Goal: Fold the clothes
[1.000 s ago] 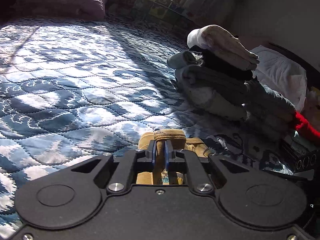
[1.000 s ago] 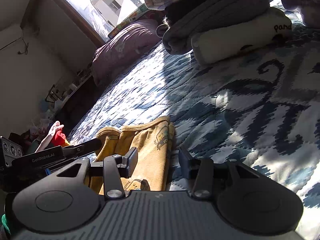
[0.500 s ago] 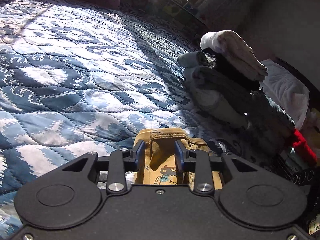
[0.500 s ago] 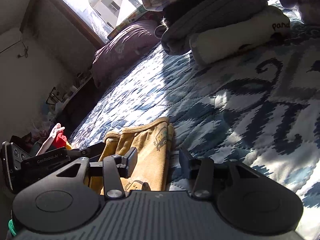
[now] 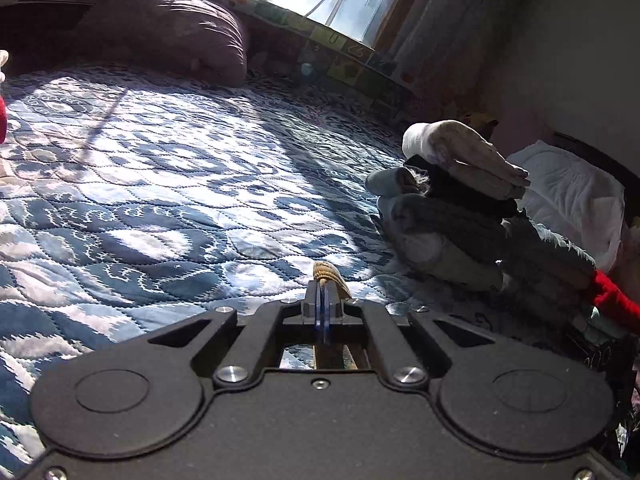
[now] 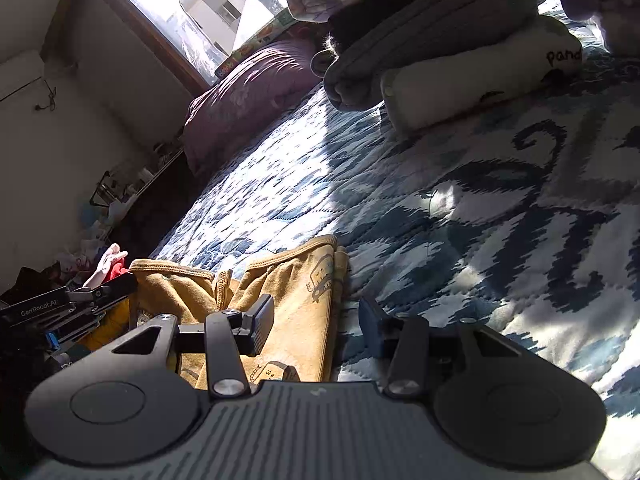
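Mustard garment (image 6: pixel 296 300) near end hidden, perhaps bunched

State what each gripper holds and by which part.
The left gripper is shut on the mustard garment, pinching its ribbed edge band. The right gripper is open above the garment, holding nothing.

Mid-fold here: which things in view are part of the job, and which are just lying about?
Part of the job:
mustard-yellow garment
left gripper, shut on its edge
right gripper, open over it
stack of folded clothes

Lying about:
purple pillow
white pillow
red cloth
blue patterned quilt underneath
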`<state>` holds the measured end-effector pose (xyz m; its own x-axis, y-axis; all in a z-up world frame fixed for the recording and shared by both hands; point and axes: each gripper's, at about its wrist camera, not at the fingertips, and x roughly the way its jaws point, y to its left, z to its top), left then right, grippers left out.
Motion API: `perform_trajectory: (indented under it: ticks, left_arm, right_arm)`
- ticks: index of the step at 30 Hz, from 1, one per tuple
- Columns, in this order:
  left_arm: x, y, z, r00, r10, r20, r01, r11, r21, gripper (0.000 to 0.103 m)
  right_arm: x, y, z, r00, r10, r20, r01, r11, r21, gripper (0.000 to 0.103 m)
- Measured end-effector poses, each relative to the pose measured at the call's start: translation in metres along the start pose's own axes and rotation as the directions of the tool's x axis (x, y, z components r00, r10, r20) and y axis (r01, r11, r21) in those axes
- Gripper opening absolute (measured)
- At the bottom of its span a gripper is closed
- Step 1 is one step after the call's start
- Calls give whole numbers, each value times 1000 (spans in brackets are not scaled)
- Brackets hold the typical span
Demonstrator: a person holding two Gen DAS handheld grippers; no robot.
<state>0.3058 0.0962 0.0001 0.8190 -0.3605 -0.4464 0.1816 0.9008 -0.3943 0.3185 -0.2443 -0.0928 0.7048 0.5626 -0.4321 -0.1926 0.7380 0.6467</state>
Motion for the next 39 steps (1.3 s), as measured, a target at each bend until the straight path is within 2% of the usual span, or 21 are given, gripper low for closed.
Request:
perform_trajectory:
  ticks: [6,12,22,27,35,39]
  left_arm:
    - [-27,28,-2,995,103,18,-103,995,-9,0]
    - [-60,60,-7,974,223,38,-222,974,-31,0]
    - [-116,93,-10,927,363,94,-358,932,-59,0]
    - [-131,106,-12,894,434,109,-432,901,-50,0]
    - [-138,133,-16,843,526,117,-525,850,-41,0]
    - [-134,138,-19,836,540,94,-540,841,-33,0]
  right_arm:
    - [0,1,-1,1000,-6,-1,6,1000,-9,48]
    - [0,3,-2,1000,-14,1,15,1000,-26,48]
    - [1,7,-5,1000,-10,-9,9,998,-60,47]
    - [2,15,-9,1000,-21,-17,19,993,-114,47]
    - [3,15,-9,1000,-26,-15,24,993,-118,46]
    - [4,15,-9,1000,-28,-14,26,992,-120,45]
